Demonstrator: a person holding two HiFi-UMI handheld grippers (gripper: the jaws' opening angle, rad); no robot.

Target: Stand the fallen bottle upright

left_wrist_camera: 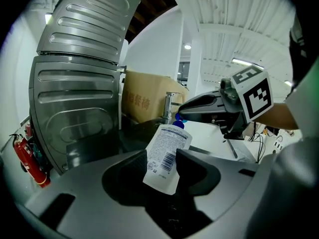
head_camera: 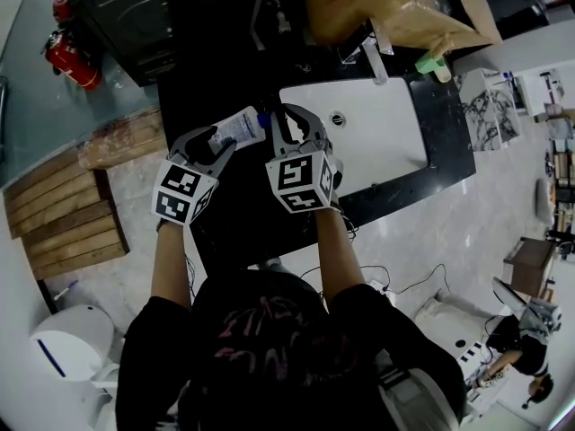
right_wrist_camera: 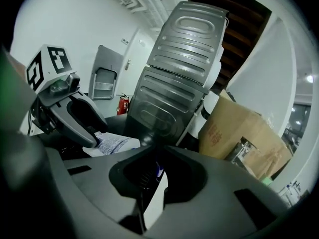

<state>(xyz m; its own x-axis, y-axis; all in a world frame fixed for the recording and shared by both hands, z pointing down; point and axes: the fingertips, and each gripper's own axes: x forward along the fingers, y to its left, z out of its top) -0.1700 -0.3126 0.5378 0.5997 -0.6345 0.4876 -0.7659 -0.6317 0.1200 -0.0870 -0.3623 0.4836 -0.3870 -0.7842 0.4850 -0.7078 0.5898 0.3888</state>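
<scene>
The bottle point(head_camera: 235, 129) is held over the black countertop point(head_camera: 225, 233), just left of the white sink point(head_camera: 382, 137). Whether it touches the counter cannot be told. Its long axis is seen in the head view to run from near left to far right, still well off upright. The blue cap point(head_camera: 263, 118) is pointed right, toward the sink, and the base is pointed back toward the person.

The base end is pinched between the jaws of the left gripper point(head_camera: 220, 140). In the left gripper view the white bottle point(left_wrist_camera: 167, 153) is seen clamped at its lower part, with the barcoded label turned to the camera and the cap point(left_wrist_camera: 179, 120) tipped up and away.

The right gripper point(head_camera: 283, 115) is brought in from the right, at the cap end. In its own view its jaws point(right_wrist_camera: 152, 151) are drawn nearly together, and a bit of blue is seen between them, so the cap appears to be nipped there. The bottle's body point(right_wrist_camera: 115, 144) is seen lying off to their left.

A cardboard box point(head_camera: 377, 7) is seen at the far side of the counter.
</scene>
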